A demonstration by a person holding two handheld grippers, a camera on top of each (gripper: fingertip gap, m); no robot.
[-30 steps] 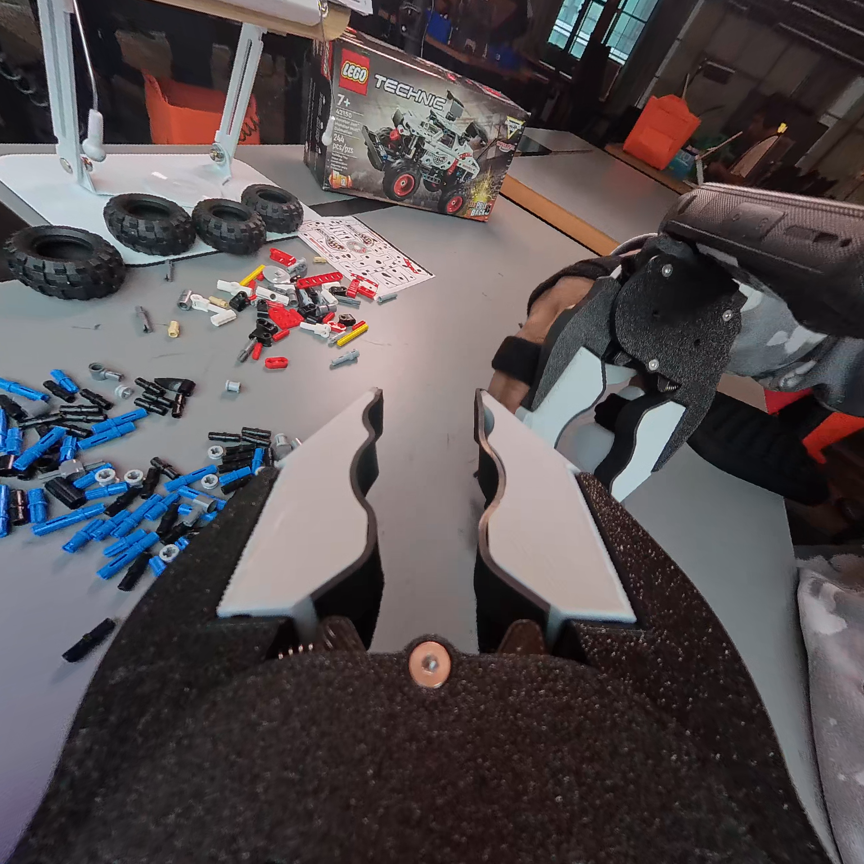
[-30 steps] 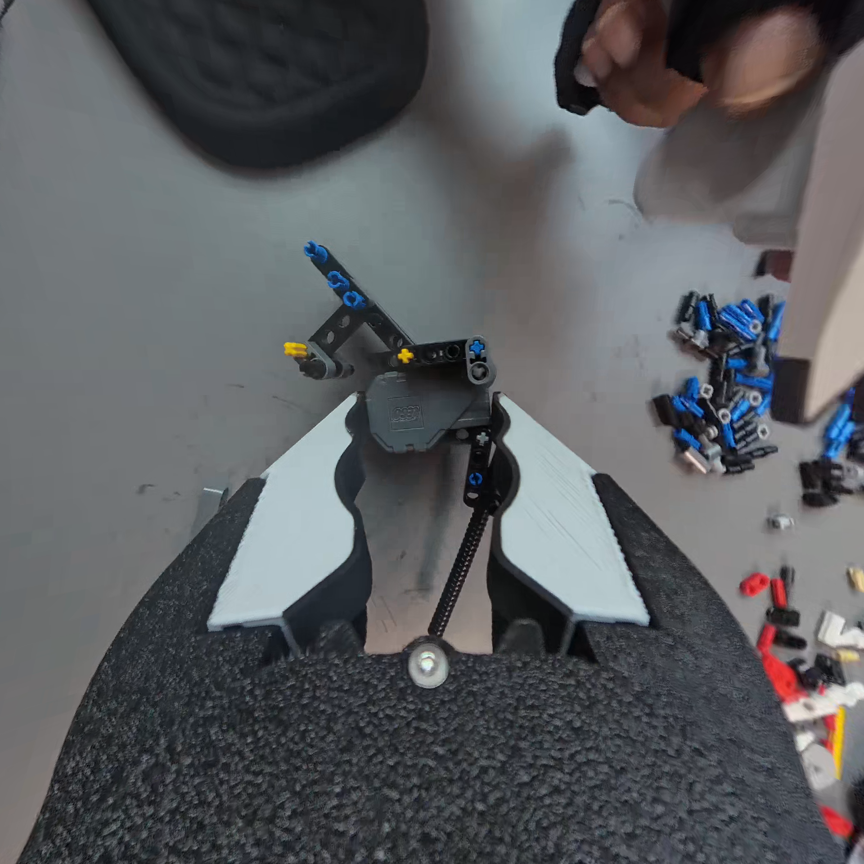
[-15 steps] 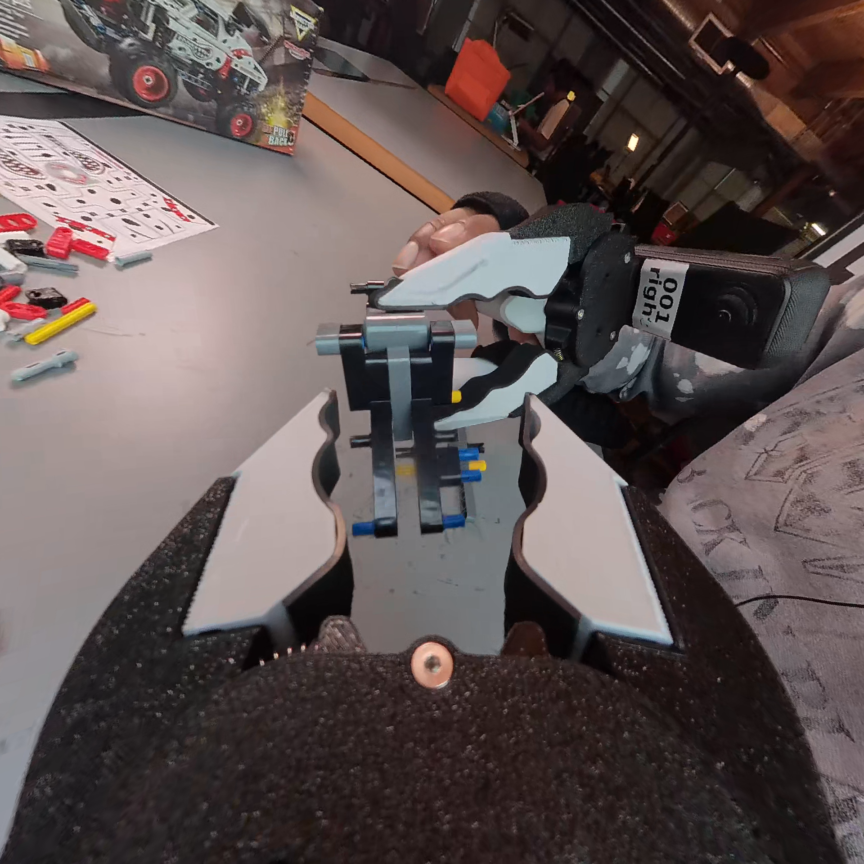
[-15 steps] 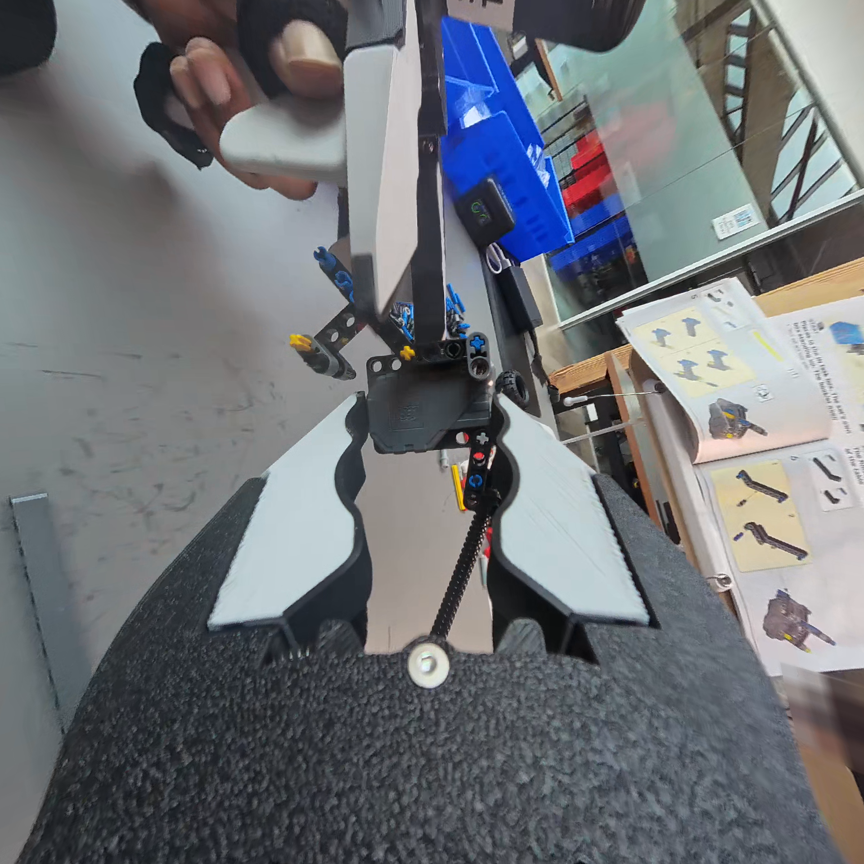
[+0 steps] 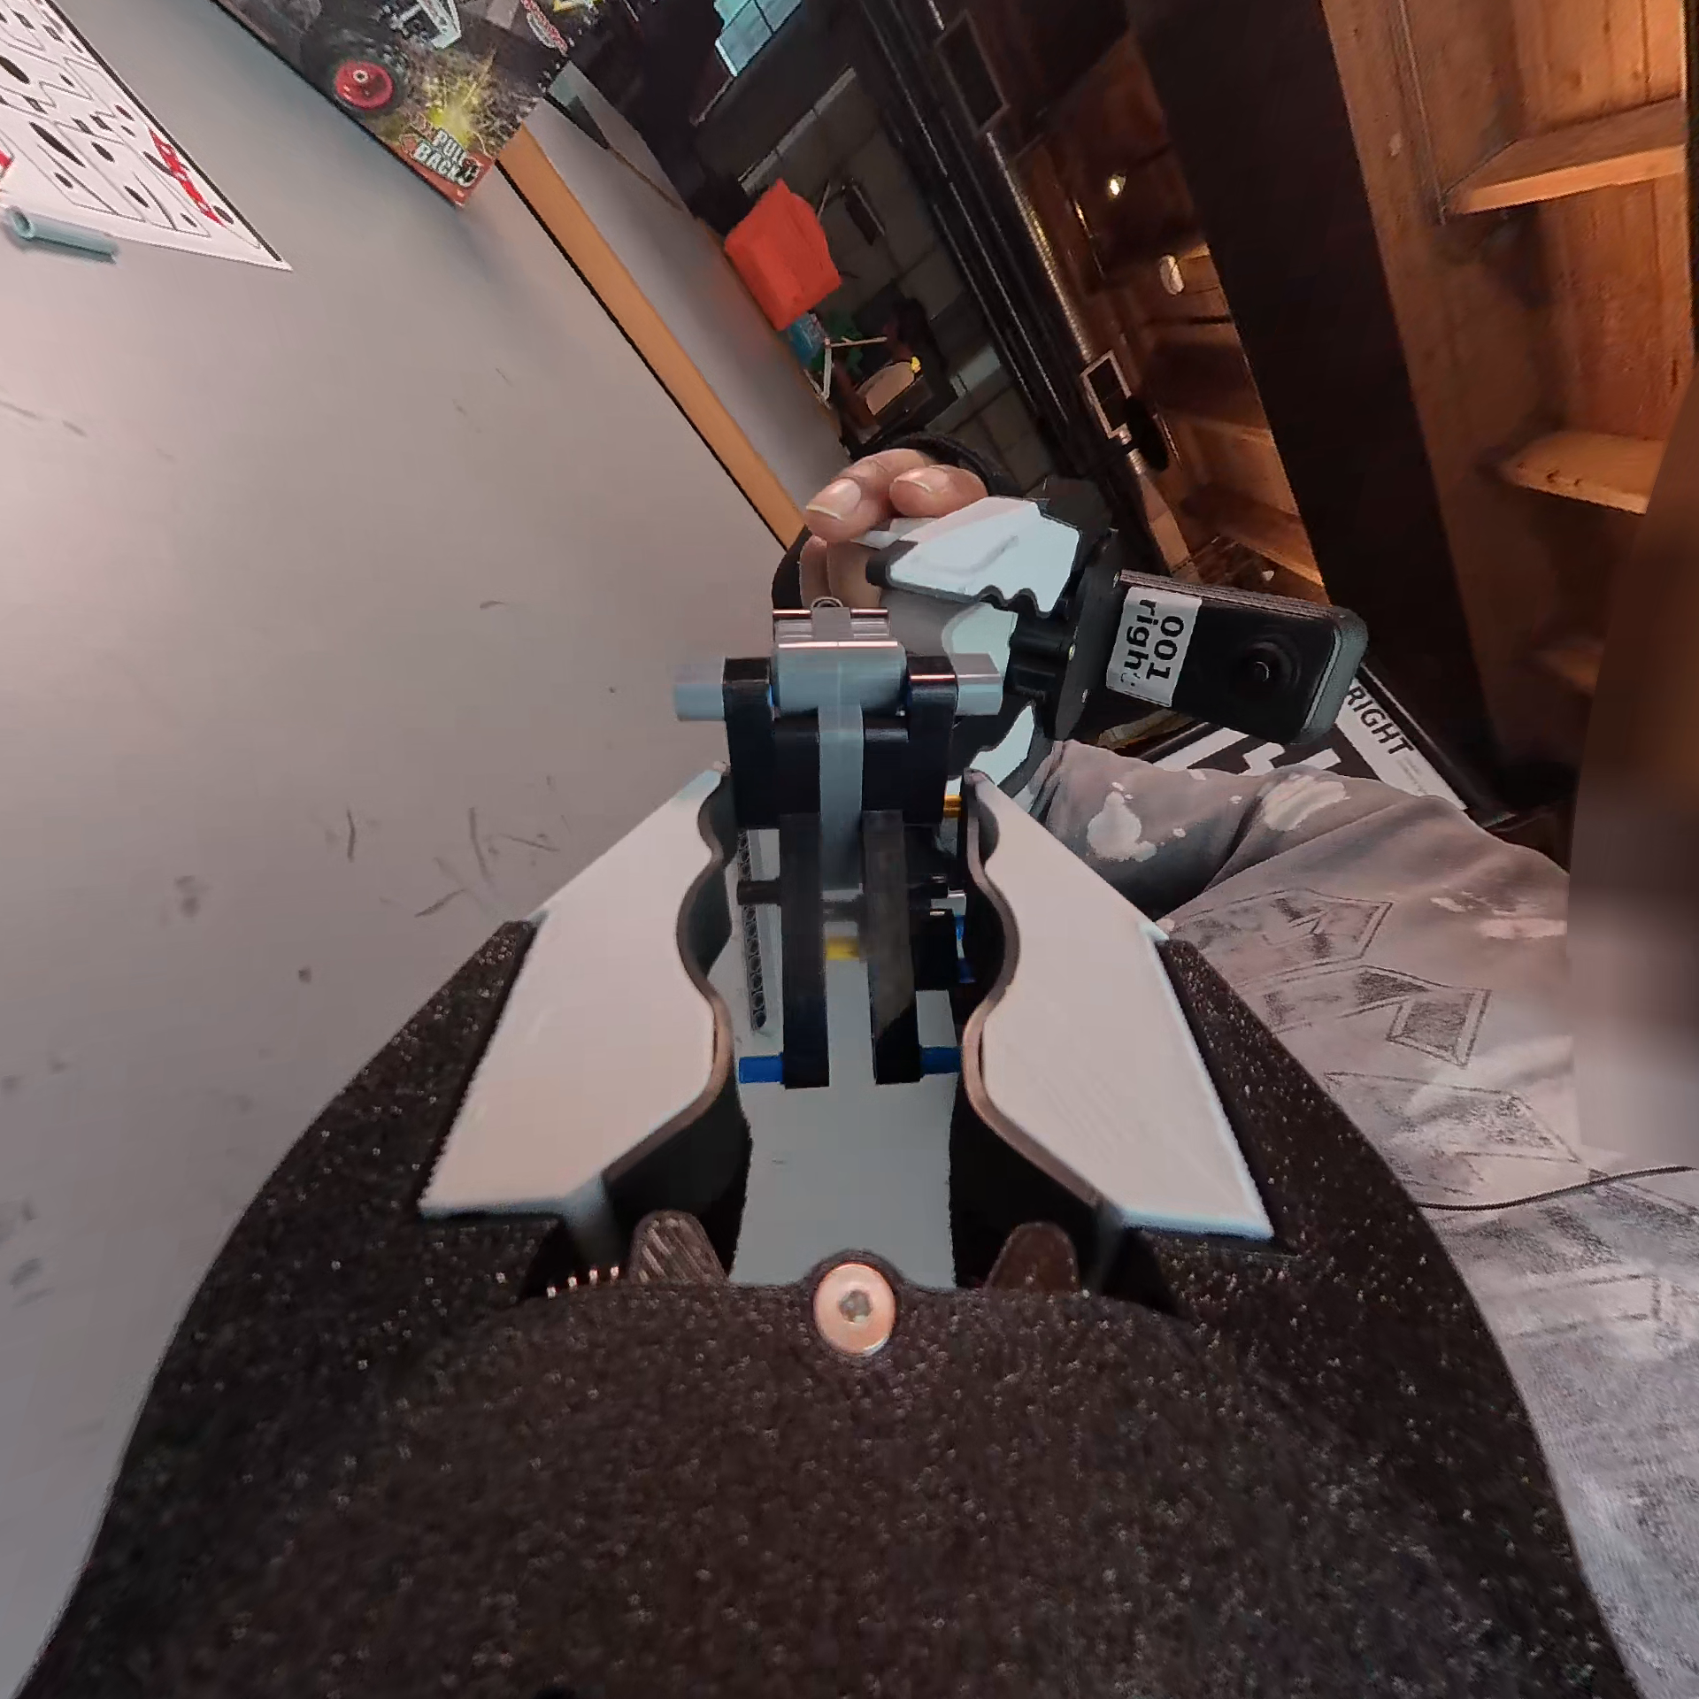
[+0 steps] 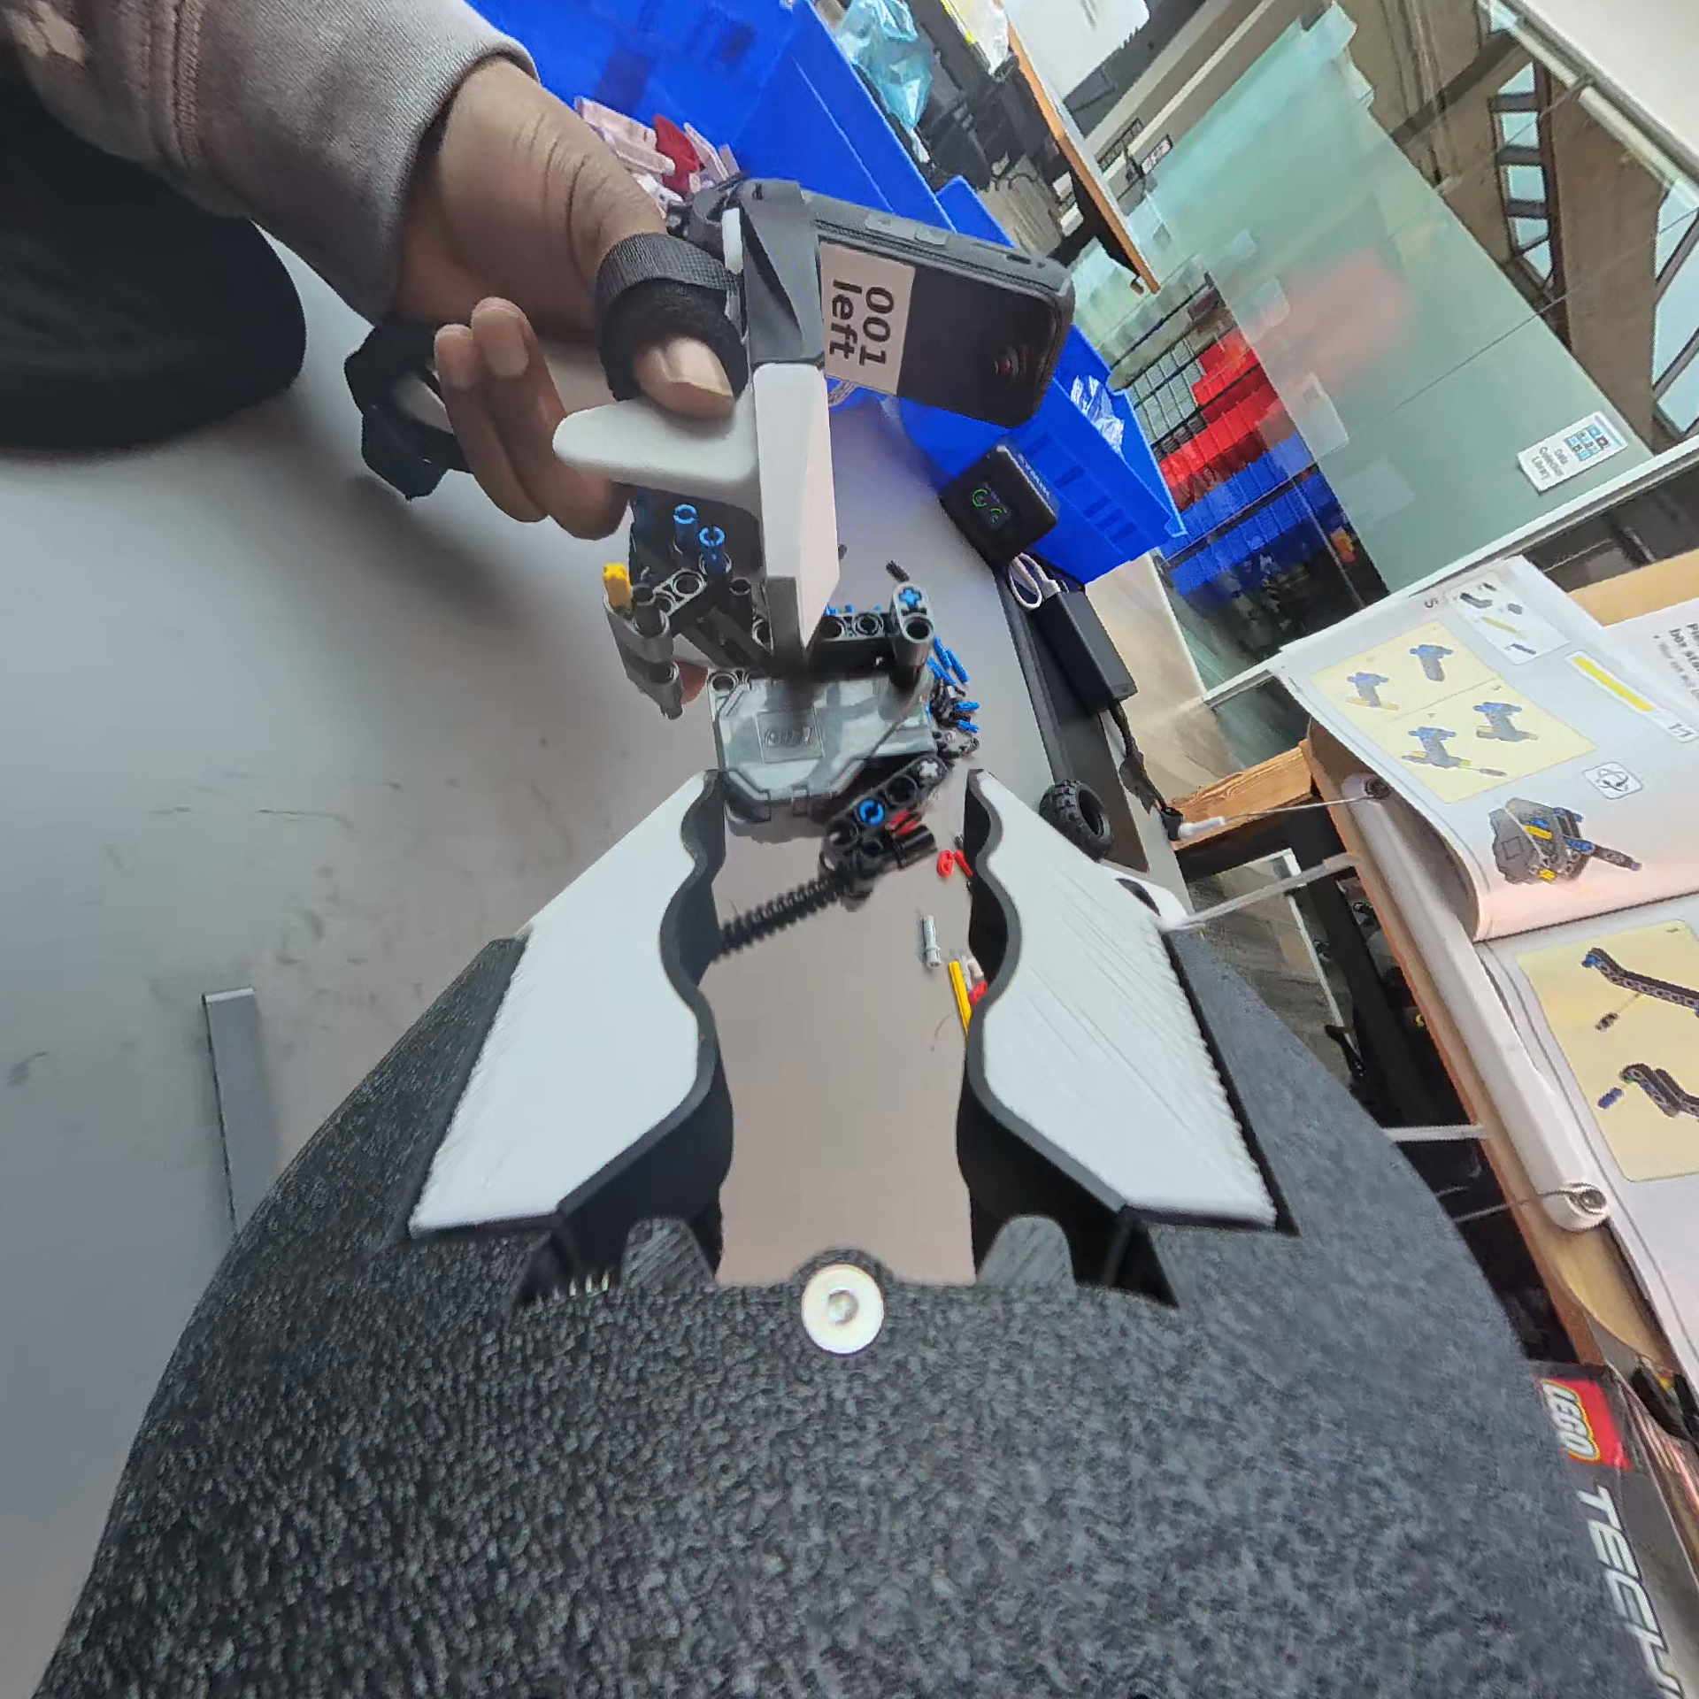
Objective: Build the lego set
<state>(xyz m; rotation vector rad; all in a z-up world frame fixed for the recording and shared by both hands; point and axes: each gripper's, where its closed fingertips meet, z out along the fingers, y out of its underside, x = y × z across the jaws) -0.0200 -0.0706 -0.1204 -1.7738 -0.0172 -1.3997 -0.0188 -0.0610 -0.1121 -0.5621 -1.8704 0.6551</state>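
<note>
Black-and-grey lego assembly [image 5: 841, 827] sits between left gripper [image 5: 841, 800] fingers [image 5: 634, 929].

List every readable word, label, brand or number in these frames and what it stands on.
I won't quote writing; these things bear it:
White sticker on the black camera, left wrist view: legible.
Pale sticker on the other camera, right wrist view: legible.
Set box: logo legible.
Instruction booklet: too small.
Glass-wall label: too small.
Black-and-white sign: partly legible.
</note>
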